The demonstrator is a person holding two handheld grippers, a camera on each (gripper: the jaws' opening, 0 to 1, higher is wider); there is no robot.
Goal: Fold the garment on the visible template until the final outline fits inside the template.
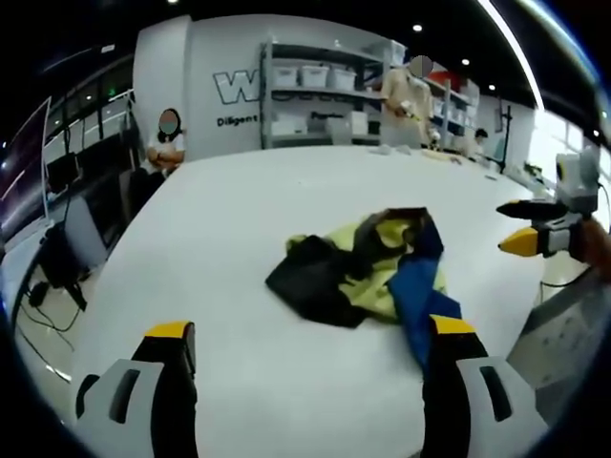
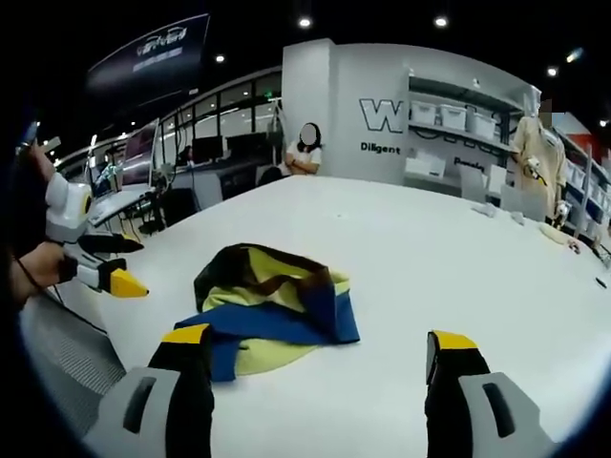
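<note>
White table (image 1: 239,219) bears a crumpled garment (image 1: 368,272), its shape unreadable; left claw (image 1: 310,339) and right claw (image 2: 320,348) spread, empty.

We see a crumpled garment (image 1: 368,272) (image 2: 272,305) in pale yellow, royal blue and black, lying in a loose heap on a white counter (image 1: 239,200) (image 2: 430,258). It is unfolded, bunched, with a blue strip trailing out along one side.

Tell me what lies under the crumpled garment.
The garment lies bunched on the white table; bare tabletop shows all around it. Whatever lies directly beneath, including any template, is covered by the cloth.
</note>
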